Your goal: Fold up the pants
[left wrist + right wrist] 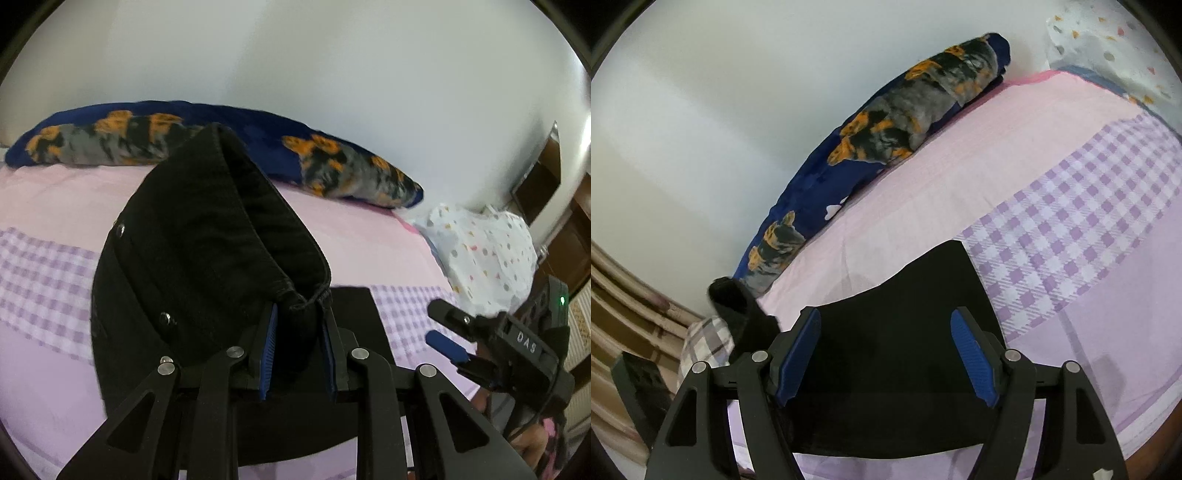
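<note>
Black pants (192, 236) lie on the pink bed. My left gripper (299, 343) is shut on a bunched hem of the pants and holds that part lifted and curled over the rest. Metal rivets show on the cloth at the left. My right gripper (886, 350) is open and empty, its blue pads (798, 354) spread above a flat folded part of the pants (897, 369). The right gripper also shows in the left wrist view (454, 332), to the right of the pants.
A pink and purple checked bedsheet (1071, 206) covers the bed. A rolled navy blanket with orange and grey print (332, 162) lies along the white wall. A white spotted bag (487, 251) sits at the bed's far right. A checked cloth (701, 343) lies at the left.
</note>
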The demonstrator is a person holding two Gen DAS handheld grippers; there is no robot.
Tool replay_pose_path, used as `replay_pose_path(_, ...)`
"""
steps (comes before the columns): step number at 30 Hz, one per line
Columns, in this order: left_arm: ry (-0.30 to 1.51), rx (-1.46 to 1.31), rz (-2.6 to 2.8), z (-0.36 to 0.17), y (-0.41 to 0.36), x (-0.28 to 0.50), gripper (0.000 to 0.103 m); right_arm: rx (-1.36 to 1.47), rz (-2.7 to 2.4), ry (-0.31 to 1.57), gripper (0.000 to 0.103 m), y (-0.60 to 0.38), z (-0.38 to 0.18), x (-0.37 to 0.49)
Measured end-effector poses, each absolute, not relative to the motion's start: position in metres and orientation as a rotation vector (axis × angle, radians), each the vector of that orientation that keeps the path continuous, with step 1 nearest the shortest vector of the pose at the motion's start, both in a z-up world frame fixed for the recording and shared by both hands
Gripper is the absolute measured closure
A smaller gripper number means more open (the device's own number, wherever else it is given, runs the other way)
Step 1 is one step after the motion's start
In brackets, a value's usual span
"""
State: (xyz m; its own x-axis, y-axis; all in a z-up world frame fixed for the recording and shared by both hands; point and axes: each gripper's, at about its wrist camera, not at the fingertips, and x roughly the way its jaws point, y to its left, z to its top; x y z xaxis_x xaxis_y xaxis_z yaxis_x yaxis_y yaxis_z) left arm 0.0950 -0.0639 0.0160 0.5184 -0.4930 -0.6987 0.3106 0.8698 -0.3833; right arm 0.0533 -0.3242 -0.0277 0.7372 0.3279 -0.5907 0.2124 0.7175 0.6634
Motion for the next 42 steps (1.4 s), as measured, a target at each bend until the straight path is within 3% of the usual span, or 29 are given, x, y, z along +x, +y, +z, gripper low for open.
replay_pose_path(16, 1.039, -0.106, -0.536, -0.049, -0.127, 0.094, 0.08, 0.827, 0.104, 0.792, 0.031, -0.337, -0.038, 0.057)
replay_pose_path(20, 1.033, -0.068, -0.561, -0.047, -0.133, 0.089, 0.068, 0.815, 0.104, 0.8, 0.031, -0.333, -0.039, 0.059)
replay_pose_path(25, 1.053, -0.144, -0.681, -0.036, -0.129, 0.083, 0.064, 0.805, 0.119, 0.796, 0.031, -0.33, -0.04, 0.059)
replay_pose_path(27, 1.008, -0.131, -0.69, -0.024, -0.121, 0.078, 0.05, 0.8, 0.135, 0.795, 0.031, -0.329, -0.04, 0.059)
replay_pose_path(29, 0.964, -0.121, -0.669, -0.013, -0.111, 0.075, 0.045, 0.802, 0.167, 0.815, 0.031, -0.326, -0.043, 0.062)
replay_pose_path(34, 0.882, -0.093, -0.56, 0.005, -0.068, 0.078, 0.043, 0.833, 0.309, 0.883, 0.03, -0.315, -0.056, 0.075)
replay_pose_path(42, 0.934, -0.109, -0.432, -0.018, -0.019, 0.096, 0.043, 0.742, 0.455, 1.062, 0.03, -0.305, -0.089, 0.116)
